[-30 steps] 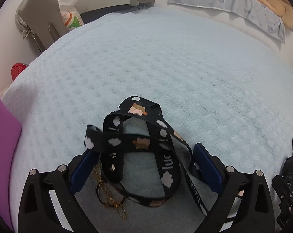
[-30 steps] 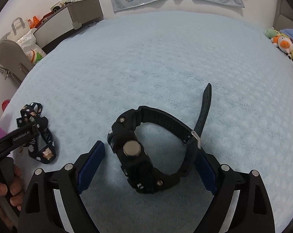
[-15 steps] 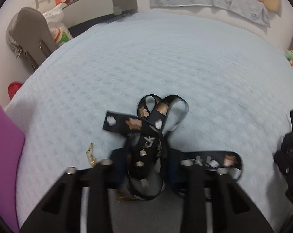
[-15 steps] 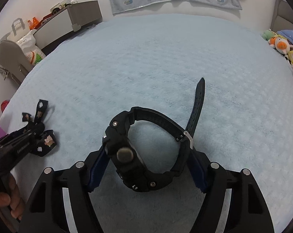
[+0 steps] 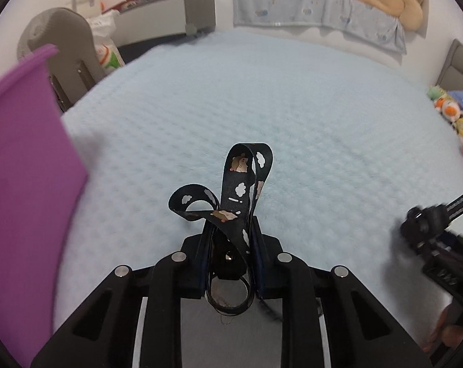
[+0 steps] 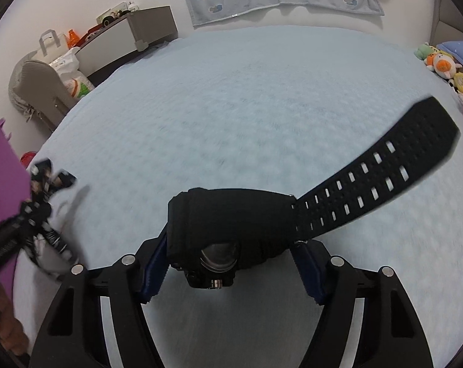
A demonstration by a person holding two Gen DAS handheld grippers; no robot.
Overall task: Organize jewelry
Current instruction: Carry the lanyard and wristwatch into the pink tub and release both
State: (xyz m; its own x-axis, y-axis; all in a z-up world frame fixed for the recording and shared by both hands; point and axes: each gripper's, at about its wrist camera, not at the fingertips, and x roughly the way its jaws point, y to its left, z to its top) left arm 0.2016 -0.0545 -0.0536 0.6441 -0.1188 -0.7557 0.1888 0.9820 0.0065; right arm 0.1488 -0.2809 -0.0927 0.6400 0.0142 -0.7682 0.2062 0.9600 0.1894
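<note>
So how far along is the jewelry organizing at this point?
Nothing looks put away yet. In hand: the left gripper is clamped on the black cartoon-print lanyard, and the right gripper grips the black watch, both lifted above the light blue blanket. Left: placing both, likely in the purple container to the left.

Cloth, rubber and plastic over a plush blanket

The strap [image 5: 242,196] is smooth printed woven cloth; the watch [image 6: 231,227] is matt black rubber with a perforated band; the blanket [image 5: 262,101] is soft, waffle-textured fleece; the bin [image 5: 20,153] looks matt purple plastic.
</note>
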